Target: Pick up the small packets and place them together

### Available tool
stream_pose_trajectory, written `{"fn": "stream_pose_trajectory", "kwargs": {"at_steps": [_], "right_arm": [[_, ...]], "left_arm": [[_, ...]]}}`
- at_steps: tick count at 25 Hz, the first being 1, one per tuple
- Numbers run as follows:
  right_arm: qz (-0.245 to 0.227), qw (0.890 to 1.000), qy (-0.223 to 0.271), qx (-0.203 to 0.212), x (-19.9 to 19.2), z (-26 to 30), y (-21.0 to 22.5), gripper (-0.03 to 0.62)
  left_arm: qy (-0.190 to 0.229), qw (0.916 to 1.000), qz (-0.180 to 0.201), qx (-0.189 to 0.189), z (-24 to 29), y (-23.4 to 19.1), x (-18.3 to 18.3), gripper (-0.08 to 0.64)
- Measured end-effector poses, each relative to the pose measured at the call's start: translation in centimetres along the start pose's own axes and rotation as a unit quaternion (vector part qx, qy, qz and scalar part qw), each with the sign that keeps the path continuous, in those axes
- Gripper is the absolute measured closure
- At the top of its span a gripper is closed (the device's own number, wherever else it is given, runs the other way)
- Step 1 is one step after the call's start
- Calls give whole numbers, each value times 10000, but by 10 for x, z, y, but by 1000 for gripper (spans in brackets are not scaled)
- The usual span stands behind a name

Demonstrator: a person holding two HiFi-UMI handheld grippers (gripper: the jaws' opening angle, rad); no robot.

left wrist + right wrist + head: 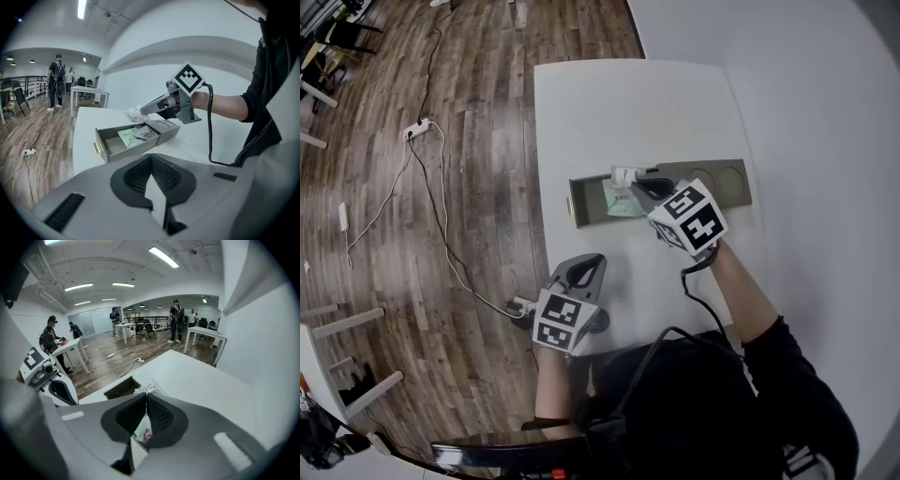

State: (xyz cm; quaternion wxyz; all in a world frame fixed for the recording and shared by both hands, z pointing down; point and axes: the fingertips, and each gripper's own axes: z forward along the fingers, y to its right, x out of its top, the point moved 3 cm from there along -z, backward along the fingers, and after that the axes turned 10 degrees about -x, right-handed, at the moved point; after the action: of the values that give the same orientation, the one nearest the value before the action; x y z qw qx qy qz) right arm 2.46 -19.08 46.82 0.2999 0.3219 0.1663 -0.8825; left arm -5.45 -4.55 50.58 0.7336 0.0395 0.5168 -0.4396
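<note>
1. The right gripper (635,182) (144,401) is clamped on a white packet (622,174) (152,389). Its jaws are nearly together, with the thin packet pinched between the pads.
2. The left gripper (584,267) (151,164) has its jaws fully together with nothing between them. It sits low over the near table edge, well apart from the right one.
3. The surface is a white table (619,103). A grey box (712,180) stands under and ahead of the right gripper, with its drawer (577,208) (105,145) pulled open.
4. A green packet (126,138) and a second packet (146,133) lie in the drawer, below the right jaws.
5. The room has a wood floor (441,94) with a cable (441,216) and a power strip (416,129). A white wall (806,94) is on the right, and people (177,319) stand far off among other tables.
6. The held packet hangs clear of the table, above the drawer's far rim.
7. Its long axis runs along the jaws. The crumpled white end points forward past the tips, and a printed end lies back between the pads.
</note>
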Motion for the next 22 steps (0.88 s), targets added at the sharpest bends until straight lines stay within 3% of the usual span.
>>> {"fn": "stream_pose_trajectory", "kwargs": {"at_steps": [4, 9, 16, 22], "right_arm": [[204, 9979, -24, -610, -21, -31, 51, 583], [362, 9948, -310, -901, -56, -44, 87, 583], [443, 9937, -545, -871, -81, -42, 95, 583], [932, 9920, -457, -715, -90, -38, 98, 581]], "left_arm": [[-13, 9999, -50, -120, 7, 10, 3, 560], [-64, 9997, -1, -217, 13, 21, 6, 560], [-173, 9995, 53, -265, 21, 31, 9, 560], [-215, 9993, 28, -317, 25, 35, 5, 560]]}}
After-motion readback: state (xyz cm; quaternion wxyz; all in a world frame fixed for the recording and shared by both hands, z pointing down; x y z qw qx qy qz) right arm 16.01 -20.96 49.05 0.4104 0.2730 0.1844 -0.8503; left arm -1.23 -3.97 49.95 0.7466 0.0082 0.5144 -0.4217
